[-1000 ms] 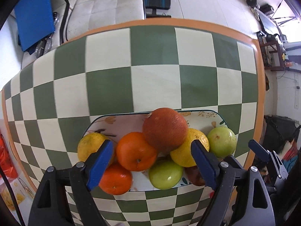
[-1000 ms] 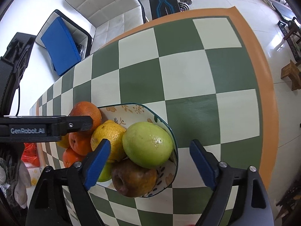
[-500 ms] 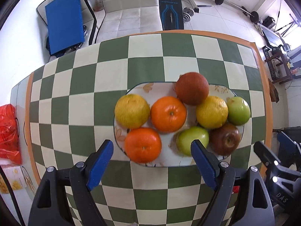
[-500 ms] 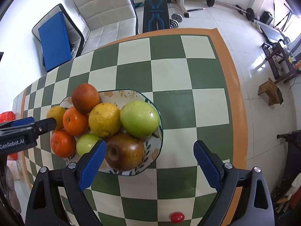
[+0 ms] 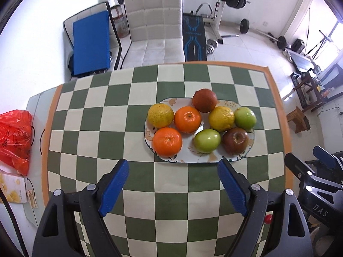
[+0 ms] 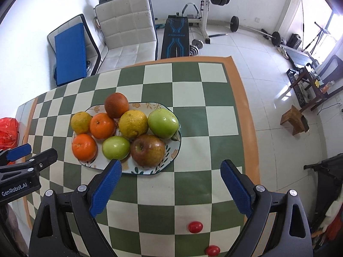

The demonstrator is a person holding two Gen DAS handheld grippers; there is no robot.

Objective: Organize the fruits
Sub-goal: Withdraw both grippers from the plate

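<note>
An oval flowered plate [image 5: 188, 157] [image 6: 169, 165] sits on the green-and-cream checkered table and holds several fruits: two oranges [image 5: 167, 142], two yellow citrus [image 5: 221, 118], a dark red-orange one [image 5: 204, 100], two green apples [image 5: 207, 140] [image 6: 163, 120] and a brown-red apple [image 5: 235, 140] [image 6: 148, 150]. My left gripper [image 5: 173, 189] is open and empty, above the table in front of the plate. My right gripper [image 6: 171, 187] is open and empty, in front of the plate's right end. Two small red tomatoes [image 6: 195, 227] [image 6: 212, 250] lie on the table near the right gripper.
A red plastic bag [image 5: 14, 132] lies off the table's left edge. A white padded chair [image 5: 153, 34] and a blue-cushioned chair [image 5: 91, 45] stand behind the table. A weight bench [image 6: 175, 38] and barbells are beyond. A small wooden stool [image 6: 294, 120] is on the floor at right.
Both grippers have pulled back and up from the plate, so the whole plate and table now show. The fruits have not moved. Both stay open.
</note>
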